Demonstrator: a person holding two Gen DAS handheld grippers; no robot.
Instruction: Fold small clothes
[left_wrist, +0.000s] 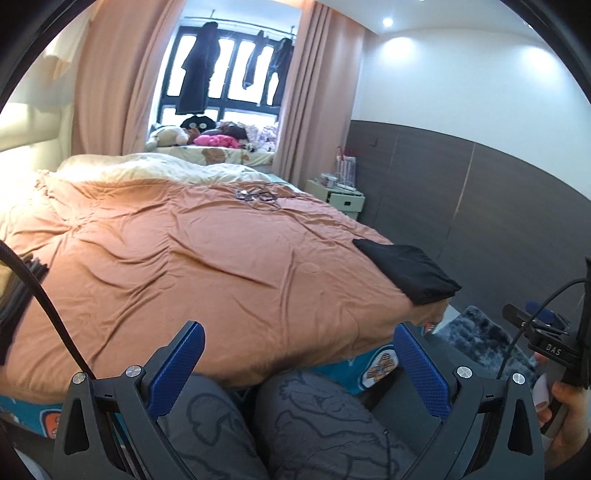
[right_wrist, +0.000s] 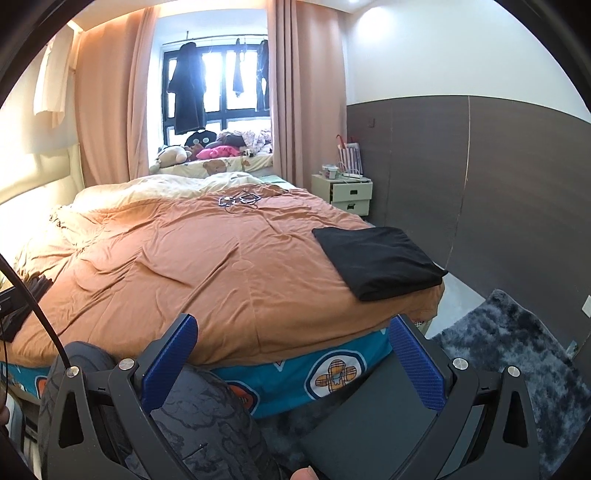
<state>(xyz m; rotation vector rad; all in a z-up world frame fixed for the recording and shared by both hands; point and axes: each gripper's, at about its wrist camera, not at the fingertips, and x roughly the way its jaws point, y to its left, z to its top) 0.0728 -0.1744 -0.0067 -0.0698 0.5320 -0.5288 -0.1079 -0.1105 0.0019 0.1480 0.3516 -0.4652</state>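
A folded black garment (left_wrist: 408, 271) (right_wrist: 376, 260) lies flat at the near right corner of the bed, on the orange duvet (left_wrist: 184, 254) (right_wrist: 192, 269). My left gripper (left_wrist: 301, 341) hangs open above the person's knees, short of the bed's front edge, with nothing between its blue pads (left_wrist: 192, 347). My right gripper (right_wrist: 293, 334) is open too, empty, held low in front of the bed's foot. In the left wrist view the right gripper's body (left_wrist: 550, 343) shows at the far right, held by a hand (left_wrist: 565, 402). A dark pile of clothes (left_wrist: 22, 280) sits at the bed's left edge.
Cables and small devices (right_wrist: 240, 201) lie far up the duvet. A cream bedside cabinet (right_wrist: 349, 194) stands by the dark wall panel. A grey shaggy rug (right_wrist: 506, 339) covers the floor at right. The person's patterned trouser legs (left_wrist: 306, 421) fill the foreground.
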